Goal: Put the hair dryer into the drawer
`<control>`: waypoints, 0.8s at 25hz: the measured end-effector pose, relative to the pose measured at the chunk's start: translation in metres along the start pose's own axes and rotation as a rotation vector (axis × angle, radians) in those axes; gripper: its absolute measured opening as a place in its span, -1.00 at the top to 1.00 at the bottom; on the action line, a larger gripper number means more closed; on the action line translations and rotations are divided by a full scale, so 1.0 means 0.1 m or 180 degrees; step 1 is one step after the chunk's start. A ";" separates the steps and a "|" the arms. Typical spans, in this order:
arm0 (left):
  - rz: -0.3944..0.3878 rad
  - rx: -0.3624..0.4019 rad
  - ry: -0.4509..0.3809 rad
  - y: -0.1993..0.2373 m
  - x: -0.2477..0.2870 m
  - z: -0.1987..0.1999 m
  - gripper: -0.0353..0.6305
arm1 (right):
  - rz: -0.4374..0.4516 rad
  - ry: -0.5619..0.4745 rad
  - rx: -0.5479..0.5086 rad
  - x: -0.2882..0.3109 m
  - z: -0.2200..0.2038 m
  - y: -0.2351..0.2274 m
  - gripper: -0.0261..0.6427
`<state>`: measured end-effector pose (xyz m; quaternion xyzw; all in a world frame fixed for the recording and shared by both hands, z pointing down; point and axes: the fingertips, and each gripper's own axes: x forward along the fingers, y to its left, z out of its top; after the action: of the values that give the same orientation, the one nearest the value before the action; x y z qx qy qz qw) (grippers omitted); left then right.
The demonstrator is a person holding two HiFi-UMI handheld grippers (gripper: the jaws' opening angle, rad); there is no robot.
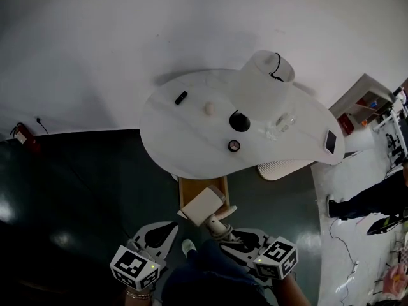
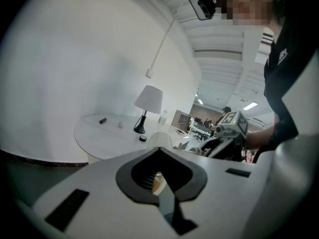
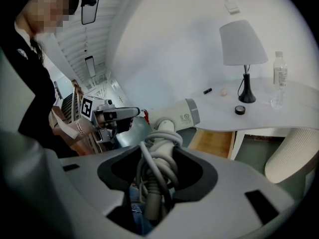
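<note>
The white hair dryer (image 1: 205,204) hangs just in front of the open wooden drawer (image 1: 191,187) under the white table (image 1: 191,139). My right gripper (image 1: 220,229) is shut on its handle, which has the grey cord wound round it (image 3: 158,156); the barrel (image 3: 175,117) points towards the drawer (image 3: 214,139). My left gripper (image 1: 167,231) floats to the left of the dryer, jaws together with nothing in them. In the left gripper view the dryer (image 2: 160,139) shows past the jaws, with the right gripper (image 2: 224,138) behind it.
On the table stand a lamp (image 1: 264,75), a clear bottle (image 1: 285,121), a phone (image 1: 331,141), a small black stick (image 1: 181,97), a pale ball (image 1: 209,108) and a round black cap (image 1: 234,146). A ribbed white stool (image 1: 284,168) sits right of the drawer. A person's leg (image 1: 366,199) is at far right.
</note>
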<state>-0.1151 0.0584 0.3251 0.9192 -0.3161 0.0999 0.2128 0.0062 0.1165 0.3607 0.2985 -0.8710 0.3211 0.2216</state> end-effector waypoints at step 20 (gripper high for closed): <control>0.0263 -0.0155 0.0163 0.05 0.62 0.05 0.85 | 0.0541 0.1032 -0.0150 0.11 -0.19 -0.61 0.27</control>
<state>-0.0701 0.0192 0.3424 0.8970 -0.3505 0.1244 0.2388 0.0425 0.0879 0.4063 0.1629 -0.8533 0.3621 0.3381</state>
